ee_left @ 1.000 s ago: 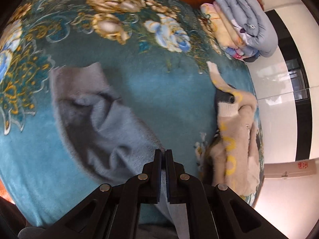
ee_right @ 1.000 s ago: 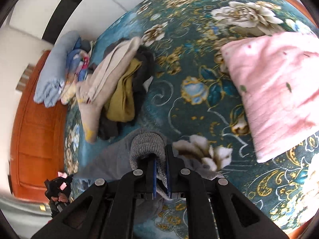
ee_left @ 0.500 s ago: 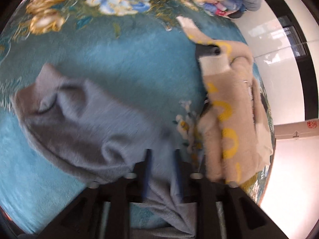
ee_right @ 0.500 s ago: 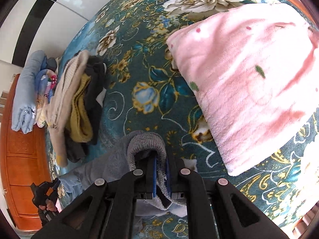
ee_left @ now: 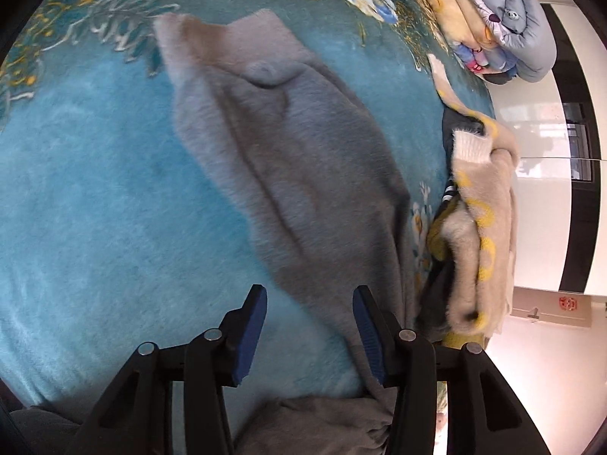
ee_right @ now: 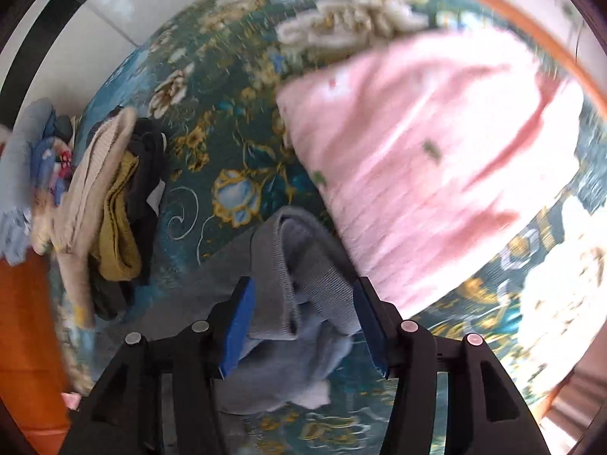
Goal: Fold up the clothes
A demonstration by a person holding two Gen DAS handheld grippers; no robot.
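Observation:
A grey fleece garment lies spread on the teal floral blanket, running from the upper left down toward my left gripper. That gripper's jaws are opening, and the garment's edge lies loose between its blue pads without being pressed. In the right wrist view the garment's ribbed grey cuff sits bunched between the jaws of my right gripper, which are also opening; the pads stand apart from the cloth.
A heap of beige, mustard and dark clothes lies beside the grey garment. Folded quilts are stacked at the bed's far end. A pink blanket lies to the right. Orange wooden furniture borders the bed.
Both grippers have opened and let go of the grey garment. The left gripper has dropped closer to the blanket, and the garment now lies flatter and more spread out.

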